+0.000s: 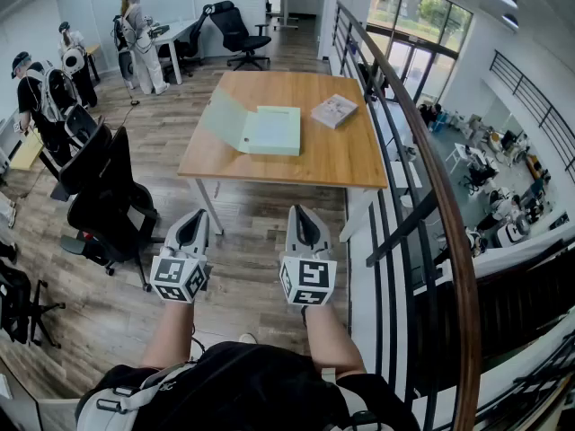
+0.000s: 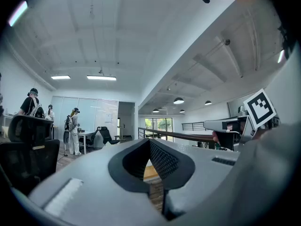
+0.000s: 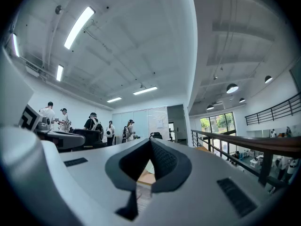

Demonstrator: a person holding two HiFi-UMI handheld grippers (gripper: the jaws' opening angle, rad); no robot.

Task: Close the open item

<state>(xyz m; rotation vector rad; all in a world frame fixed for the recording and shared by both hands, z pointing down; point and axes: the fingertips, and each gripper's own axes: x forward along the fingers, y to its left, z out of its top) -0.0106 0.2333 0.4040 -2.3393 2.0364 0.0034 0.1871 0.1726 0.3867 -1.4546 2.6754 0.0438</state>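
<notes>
Held the left gripper [image 1: 196, 215] at the lower centre of the head view, jaws pressed together, nothing pinched. Held the right gripper [image 1: 300, 212] just beside it, likewise pressed together and empty, with both tips aimed toward the upper part of the frame. Confirmed this in each gripper view, with the dark pads meeting at the tip and only a sliver of wood showing through the gap lower down. Stood well apart from the table [image 1: 346, 162], with bare wooden floor [image 1: 256, 241] between. Found the folder [image 1: 272, 130], pale green, lying open near the middle of the table, slightly left of centre. Saw its left cover [image 1: 223, 118] tilted up off the tabletop and its right half lying flat. Noted a booklet [image 1: 334, 109] flat at the upper right of the table, near the folder but not touching it. Noted black office chairs [image 1: 103, 196] at the left of the frame by the table's lower left corner, and a curved railing [image 1: 431, 187] running down the right side. Made out several people [image 1: 139, 39] standing at upper left, far behind the table.
</notes>
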